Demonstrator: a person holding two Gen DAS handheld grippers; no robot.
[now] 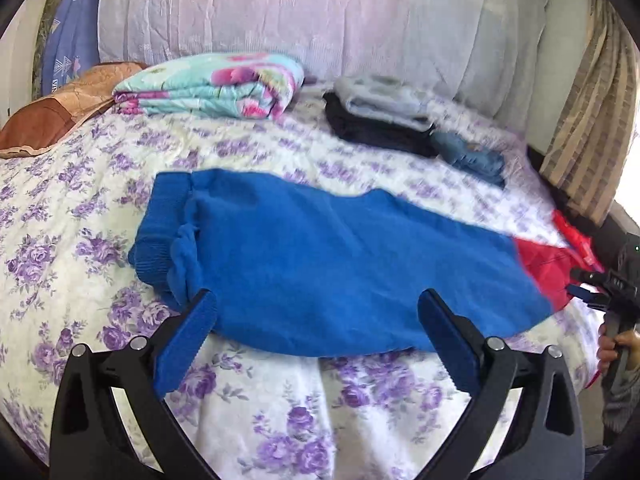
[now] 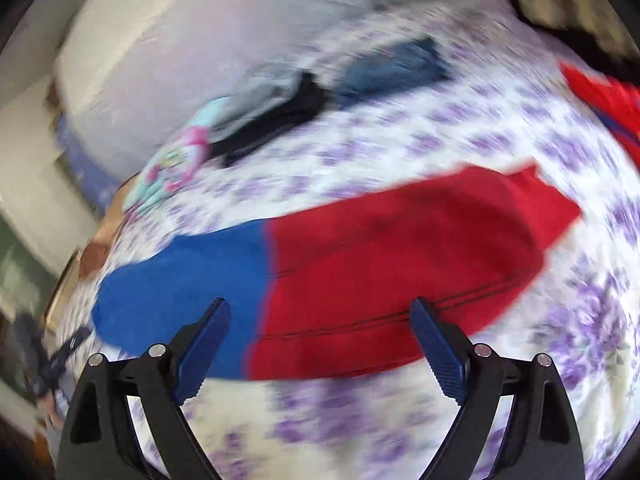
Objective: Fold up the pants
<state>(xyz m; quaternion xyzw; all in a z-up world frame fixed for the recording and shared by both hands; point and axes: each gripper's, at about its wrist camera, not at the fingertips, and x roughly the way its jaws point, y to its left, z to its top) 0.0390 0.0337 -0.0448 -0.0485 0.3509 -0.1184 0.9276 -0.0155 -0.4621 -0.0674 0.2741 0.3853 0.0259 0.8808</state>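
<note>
Pants (image 1: 320, 256) lie flat across mid frame on the floral bedspread (image 1: 80, 208), blue cuff end at left, red part at right. Left gripper (image 1: 316, 312): jaws spread wide, empty, hovering at the near edge of the blue leg. Right gripper (image 2: 320, 316): also spread, empty, over the blue/red seam; view is blurry. Imo pinch both layers at the near edge, both sides level, lift evenly, then fold. Folded stack (image 1: 380, 120) at upper right, well apart.

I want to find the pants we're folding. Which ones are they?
Look at the bed with the purple-flowered sheet. The pants lie flat nearest you. Unlike the folded clothes farther back, they are half bright blue, half red.
</note>
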